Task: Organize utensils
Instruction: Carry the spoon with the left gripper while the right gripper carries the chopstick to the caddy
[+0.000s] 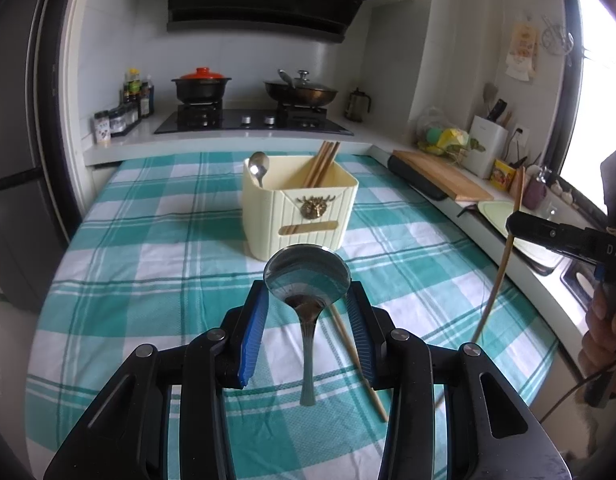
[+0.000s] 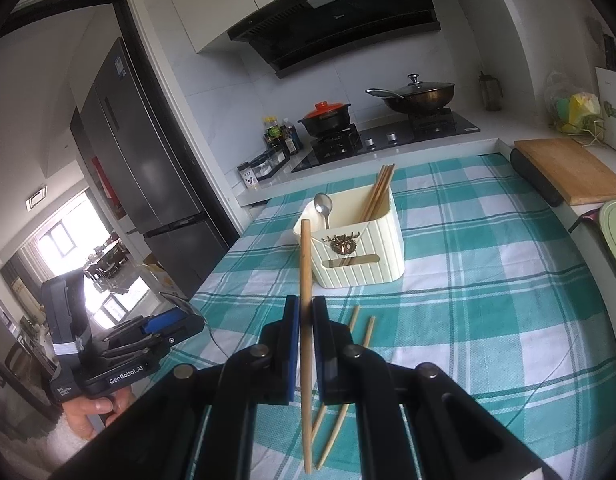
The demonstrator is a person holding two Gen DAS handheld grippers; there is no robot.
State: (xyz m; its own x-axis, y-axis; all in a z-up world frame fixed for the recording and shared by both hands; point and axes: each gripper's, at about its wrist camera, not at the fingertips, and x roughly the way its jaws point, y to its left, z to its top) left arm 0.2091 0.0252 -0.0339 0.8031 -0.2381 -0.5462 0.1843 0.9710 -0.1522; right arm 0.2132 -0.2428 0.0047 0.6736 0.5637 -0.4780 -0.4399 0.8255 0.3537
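Note:
A cream utensil holder [image 1: 298, 210] [image 2: 358, 242] stands on the checked tablecloth, with a spoon [image 1: 259, 168] in its left part and several chopsticks [image 1: 322, 164] in its right part. My left gripper [image 1: 308, 300] is shut on a metal spoon [image 1: 306, 276], bowl up, handle hanging down, in front of the holder. My right gripper [image 2: 306, 312] is shut on a wooden chopstick [image 2: 306, 320], held upright; it shows at the right of the left wrist view [image 1: 496, 280]. Two loose chopsticks [image 2: 348, 368] lie on the cloth below the right gripper.
The teal checked tablecloth [image 1: 148, 280] covers the table. Behind it are a stove with a red-lidded pot [image 1: 202, 86] and a wok [image 1: 302, 94]. A wooden cutting board [image 1: 440, 174] lies on the right counter. A fridge [image 2: 148, 184] stands at the left.

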